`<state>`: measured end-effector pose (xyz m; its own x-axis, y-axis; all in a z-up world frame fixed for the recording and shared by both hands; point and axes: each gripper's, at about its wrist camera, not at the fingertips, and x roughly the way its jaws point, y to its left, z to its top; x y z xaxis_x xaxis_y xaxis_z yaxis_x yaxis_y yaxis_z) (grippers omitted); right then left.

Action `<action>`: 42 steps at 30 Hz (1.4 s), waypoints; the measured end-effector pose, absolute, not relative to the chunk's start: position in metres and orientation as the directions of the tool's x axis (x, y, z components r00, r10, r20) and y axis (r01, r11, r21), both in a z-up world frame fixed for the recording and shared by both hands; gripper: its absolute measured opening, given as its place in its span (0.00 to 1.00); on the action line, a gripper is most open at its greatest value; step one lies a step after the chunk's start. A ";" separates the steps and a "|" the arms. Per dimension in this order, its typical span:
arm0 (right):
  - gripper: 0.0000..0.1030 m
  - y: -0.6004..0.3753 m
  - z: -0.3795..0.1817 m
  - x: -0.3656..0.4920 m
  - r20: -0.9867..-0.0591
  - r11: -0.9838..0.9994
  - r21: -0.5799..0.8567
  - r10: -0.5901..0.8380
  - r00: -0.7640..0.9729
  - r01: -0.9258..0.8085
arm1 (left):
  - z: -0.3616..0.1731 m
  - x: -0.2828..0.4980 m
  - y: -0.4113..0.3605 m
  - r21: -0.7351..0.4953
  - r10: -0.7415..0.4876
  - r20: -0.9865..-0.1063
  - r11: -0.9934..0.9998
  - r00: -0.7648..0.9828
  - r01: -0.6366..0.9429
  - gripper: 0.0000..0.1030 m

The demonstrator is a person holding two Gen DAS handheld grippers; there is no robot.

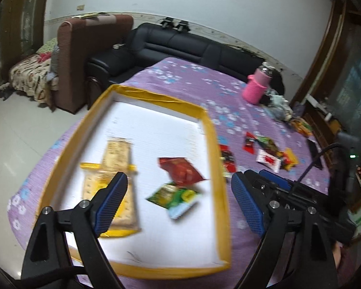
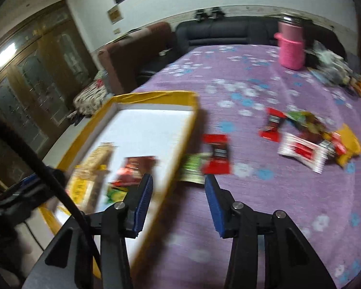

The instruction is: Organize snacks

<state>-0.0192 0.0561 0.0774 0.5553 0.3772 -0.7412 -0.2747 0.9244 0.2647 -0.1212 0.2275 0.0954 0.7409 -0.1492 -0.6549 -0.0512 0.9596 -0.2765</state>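
One yellow-rimmed tray lies on the purple flowered surface; inside it lie three snacks: one cracker packet, one dark red packet and one green packet; just outside the tray's right rim lies a red-and-black packet on top of a green one; further right, a loose heap of wrappers, too blurred to count; one pink container stands at the far side; the left tool hangs over the tray, its jaws wide apart and empty; the right tool hovers over the tray's rim, its jaws partly apart, holding nothing.
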 end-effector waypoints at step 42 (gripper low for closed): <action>0.23 0.085 0.030 0.037 -0.868 0.886 0.190 0.353 0.349 -0.422 | 0.078 -0.106 0.240 -0.420 -0.235 -0.654 0.903 0.719 -0.087 0.85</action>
